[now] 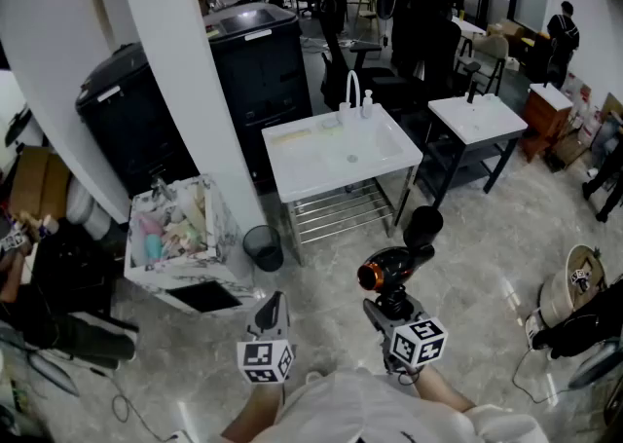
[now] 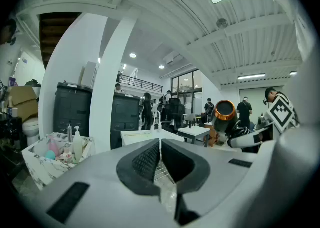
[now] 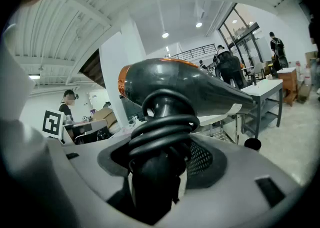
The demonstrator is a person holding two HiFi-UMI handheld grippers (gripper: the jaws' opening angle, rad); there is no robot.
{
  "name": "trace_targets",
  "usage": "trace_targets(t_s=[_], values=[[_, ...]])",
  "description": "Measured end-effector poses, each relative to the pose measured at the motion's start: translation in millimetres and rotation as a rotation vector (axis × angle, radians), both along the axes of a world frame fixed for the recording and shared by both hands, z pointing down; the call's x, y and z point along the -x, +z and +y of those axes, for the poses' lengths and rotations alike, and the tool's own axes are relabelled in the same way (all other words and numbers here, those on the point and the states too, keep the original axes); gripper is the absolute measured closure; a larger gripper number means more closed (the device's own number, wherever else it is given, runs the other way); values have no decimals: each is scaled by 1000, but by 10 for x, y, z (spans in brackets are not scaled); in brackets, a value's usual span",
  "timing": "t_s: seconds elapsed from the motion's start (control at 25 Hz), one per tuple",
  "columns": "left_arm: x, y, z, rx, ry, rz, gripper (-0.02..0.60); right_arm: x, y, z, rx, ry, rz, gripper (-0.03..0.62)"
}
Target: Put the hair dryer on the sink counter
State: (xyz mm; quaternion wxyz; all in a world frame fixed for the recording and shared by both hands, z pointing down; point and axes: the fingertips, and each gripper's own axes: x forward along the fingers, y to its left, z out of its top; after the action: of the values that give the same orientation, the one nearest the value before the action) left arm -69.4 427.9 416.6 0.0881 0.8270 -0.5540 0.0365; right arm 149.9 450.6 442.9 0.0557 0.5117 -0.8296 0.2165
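Note:
My right gripper (image 1: 386, 301) is shut on the handle of a black hair dryer (image 1: 397, 258) with an orange ring; its cord is coiled round the handle (image 3: 162, 132). The dryer's body (image 3: 180, 84) fills the right gripper view, nozzle pointing right. My left gripper (image 1: 274, 313) hangs beside it, shut with nothing between its pads (image 2: 150, 161). In the left gripper view the hair dryer (image 2: 224, 117) shows at the right. The white sink counter (image 1: 292, 164) with its faucet (image 1: 352, 91) stands ahead, well beyond both grippers.
A box of bottles (image 1: 177, 227) and a small black bin (image 1: 263, 246) stand left of the sink. A white pillar (image 1: 185, 91) and black cabinets (image 1: 255, 52) are behind. A second white table (image 1: 479, 118) stands to the right. People are at the far desks.

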Motion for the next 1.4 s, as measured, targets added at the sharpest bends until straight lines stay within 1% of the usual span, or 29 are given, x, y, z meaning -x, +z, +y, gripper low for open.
trace_targets(t_s=[0.32,0.52,0.68,0.96,1.24,1.4], values=[[4,-32,-31,-1,4,2,548,24,-20,-13,1,0,1,310],[-6,-20,-28,1,17,5,548,1,-11,-1,8,21,-26,309],[32,-21,-37,1,22,9,548,13,-11,-2,13,32,-13,309],[272,62,-51,9,7,22,548,192,39,-51,17,35,-2,307],[610,190,-124,34,5,28,548,463,90,-113,23,38,37,309],[746,310,-153,50,11,26,548,582,145,-135,18,36,65,309]])
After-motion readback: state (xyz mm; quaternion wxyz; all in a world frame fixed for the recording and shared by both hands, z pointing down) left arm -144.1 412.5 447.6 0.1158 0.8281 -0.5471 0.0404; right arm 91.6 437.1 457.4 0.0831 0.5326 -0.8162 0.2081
